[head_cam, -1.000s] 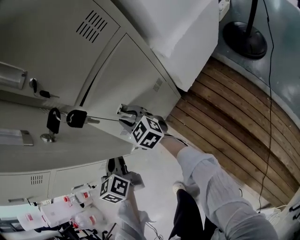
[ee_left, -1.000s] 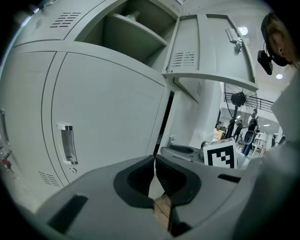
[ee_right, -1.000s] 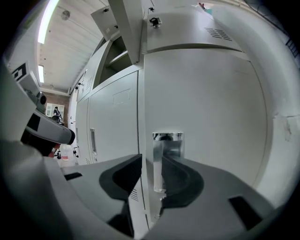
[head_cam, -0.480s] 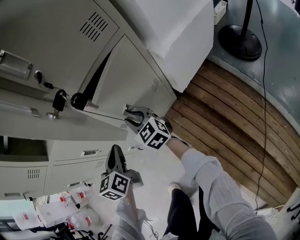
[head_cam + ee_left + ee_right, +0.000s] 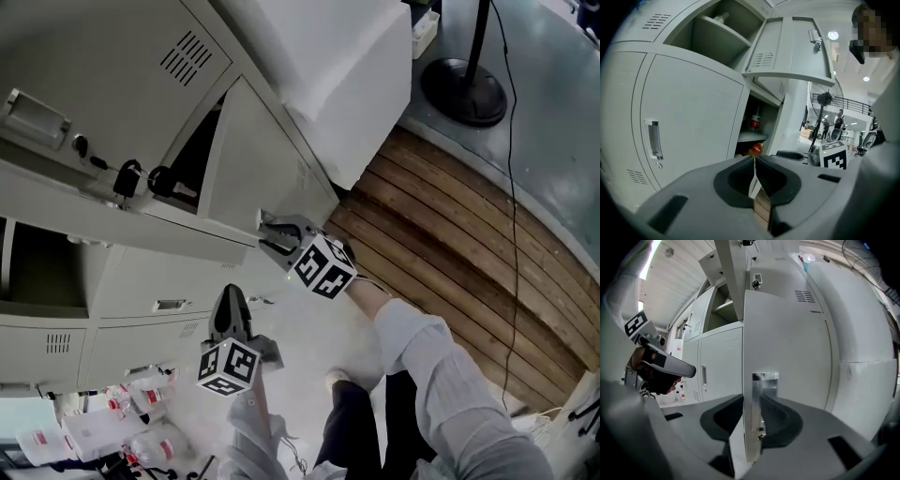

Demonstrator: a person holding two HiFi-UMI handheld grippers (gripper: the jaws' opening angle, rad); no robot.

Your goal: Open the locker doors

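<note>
Your right gripper (image 5: 274,234) grips the edge of the half-open door (image 5: 246,155), its jaws having just eased slightly wider. Hold firm and follow the hinge's arc. Your left gripper (image 5: 231,300) hangs below, jaws together and empty.

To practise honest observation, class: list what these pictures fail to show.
Head view: inside the part-open locker, dark behind its locker door.
Left gripper view: the red bottle, its label too small.
Head view: the round-based stand, its top cut by the upper edge.
</note>
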